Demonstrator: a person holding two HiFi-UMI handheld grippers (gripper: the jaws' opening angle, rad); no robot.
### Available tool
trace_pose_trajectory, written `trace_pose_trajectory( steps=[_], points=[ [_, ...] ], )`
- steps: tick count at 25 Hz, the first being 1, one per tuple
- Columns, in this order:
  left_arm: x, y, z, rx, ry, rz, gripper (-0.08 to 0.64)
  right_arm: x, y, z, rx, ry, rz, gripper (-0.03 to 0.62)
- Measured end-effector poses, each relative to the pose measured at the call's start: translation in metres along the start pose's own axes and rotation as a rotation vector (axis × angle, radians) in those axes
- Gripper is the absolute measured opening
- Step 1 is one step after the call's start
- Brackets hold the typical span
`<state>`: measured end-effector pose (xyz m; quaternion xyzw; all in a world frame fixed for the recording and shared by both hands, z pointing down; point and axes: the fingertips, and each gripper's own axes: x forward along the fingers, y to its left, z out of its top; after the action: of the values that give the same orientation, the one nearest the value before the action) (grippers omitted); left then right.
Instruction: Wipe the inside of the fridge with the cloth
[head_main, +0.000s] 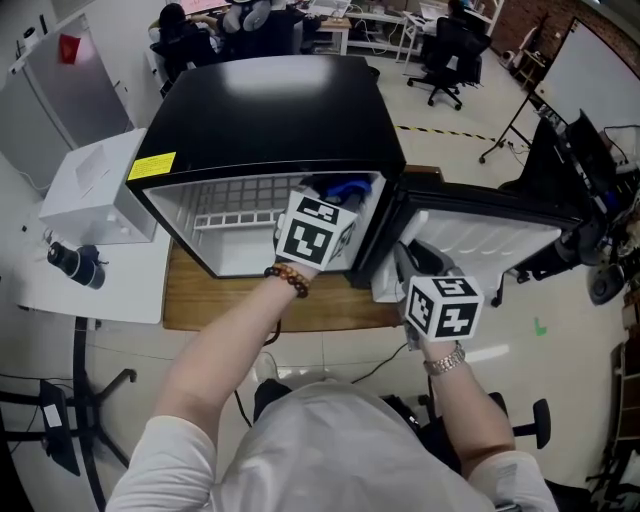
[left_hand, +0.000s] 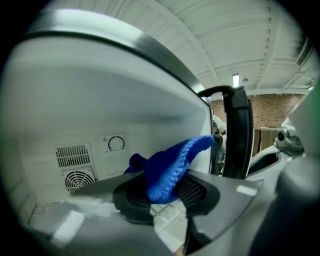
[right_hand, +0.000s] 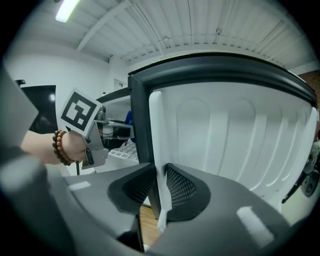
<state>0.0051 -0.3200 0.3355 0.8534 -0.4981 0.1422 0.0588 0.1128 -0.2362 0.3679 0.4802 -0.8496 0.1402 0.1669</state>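
A small fridge (head_main: 270, 110) with a black top stands with its door (head_main: 480, 235) swung out to the right. My left gripper (head_main: 335, 202) reaches into the upper compartment, shut on a blue knitted cloth (head_main: 345, 188). In the left gripper view the cloth (left_hand: 172, 167) bulges up between the pads of the left gripper (left_hand: 162, 187), near the white back wall. My right gripper (head_main: 405, 258) is at the door's free edge. In the right gripper view the jaws of the right gripper (right_hand: 159, 187) pinch that door's (right_hand: 225, 140) white rim.
A wire shelf (head_main: 240, 200) runs across the fridge interior. A round dial (left_hand: 116, 143) and vent grilles (left_hand: 75, 165) sit on the back wall. The fridge stands on a wooden board (head_main: 200, 305). A white box (head_main: 95, 190) is at the left, office chairs (head_main: 445, 55) behind.
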Motion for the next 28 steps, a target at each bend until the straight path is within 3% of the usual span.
trace_pose_trajectory(
  steps=[10, 28],
  points=[
    [0.019, 0.016, -0.005, -0.025, 0.015, 0.021, 0.12, 0.0, 0.0, 0.001, 0.005, -0.006, -0.003, 0.071],
    [0.062, 0.069, -0.005, -0.047, -0.057, 0.204, 0.12, -0.001, 0.0, 0.002, 0.008, -0.009, 0.012, 0.071]
  ],
)
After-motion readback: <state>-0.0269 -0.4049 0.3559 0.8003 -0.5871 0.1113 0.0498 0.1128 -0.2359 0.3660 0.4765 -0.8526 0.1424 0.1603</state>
